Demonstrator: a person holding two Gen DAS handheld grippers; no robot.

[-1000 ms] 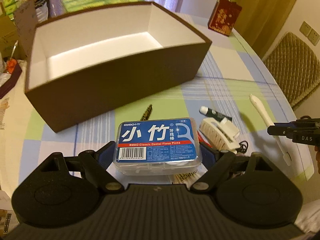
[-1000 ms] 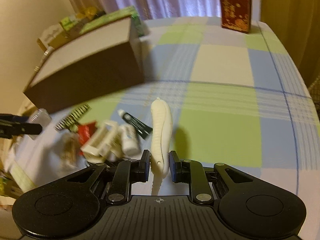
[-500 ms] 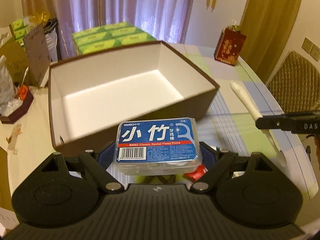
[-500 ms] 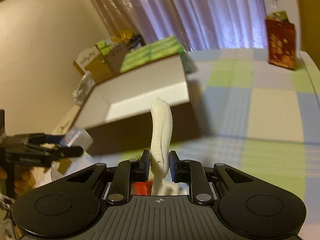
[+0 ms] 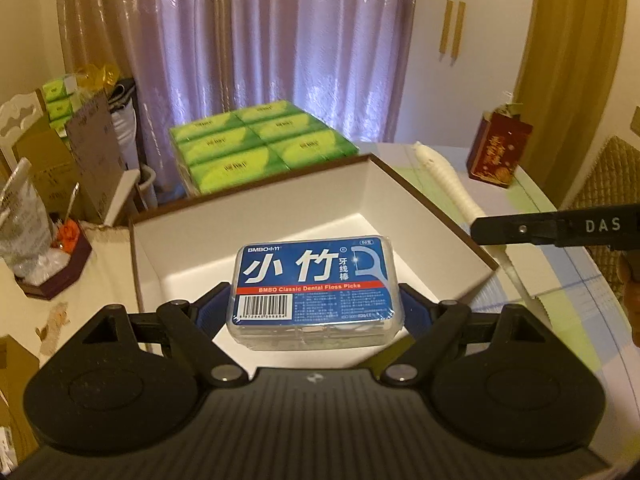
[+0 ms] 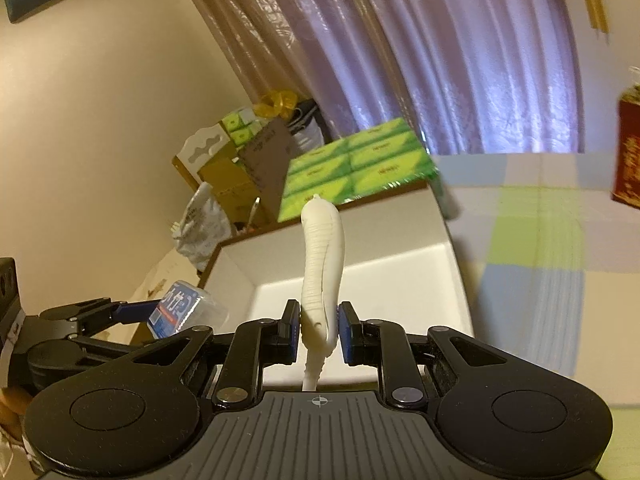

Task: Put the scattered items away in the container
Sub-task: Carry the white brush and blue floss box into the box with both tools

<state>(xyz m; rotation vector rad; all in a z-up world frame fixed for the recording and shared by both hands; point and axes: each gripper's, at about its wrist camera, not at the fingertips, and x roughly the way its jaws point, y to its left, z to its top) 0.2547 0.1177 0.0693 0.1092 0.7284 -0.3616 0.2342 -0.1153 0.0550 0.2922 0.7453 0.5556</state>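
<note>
Left hand-held gripper (image 5: 314,300) is clamping the dental floss pick box (image 5: 314,284) by its two short ends, and it is now hanging above the open container (image 5: 436,216); a second ago the same box was low over the tabletop (image 5: 568,292) among the scattered items, with the container well ahead of it. Both carried items have been lifted and brought to the container, so the carry is judged nearly done and the release is the step remaining. The floss box is a flat, clear, hard plastic case with rounded corners and a glossy blue printed label with a barcode. The container is a rectangular, rigid, straight-walled box, dark brown outside, matt white inside, its floor showing bare where visible. Moving right: the right hand-held gripper (image 6: 319,330) is closing its blue-padded fingers on the white tool (image 6: 322,256) near its narrow neck; this too was lying on the checked tablecloth a second ago. The tool is long, slim and curved, off-white, finely ribbed along its thicker handle, tapering to a thin stem; its exact kind cannot be told. It is pointing up and over the container's right wall, near the tabletop's far right side.
</note>
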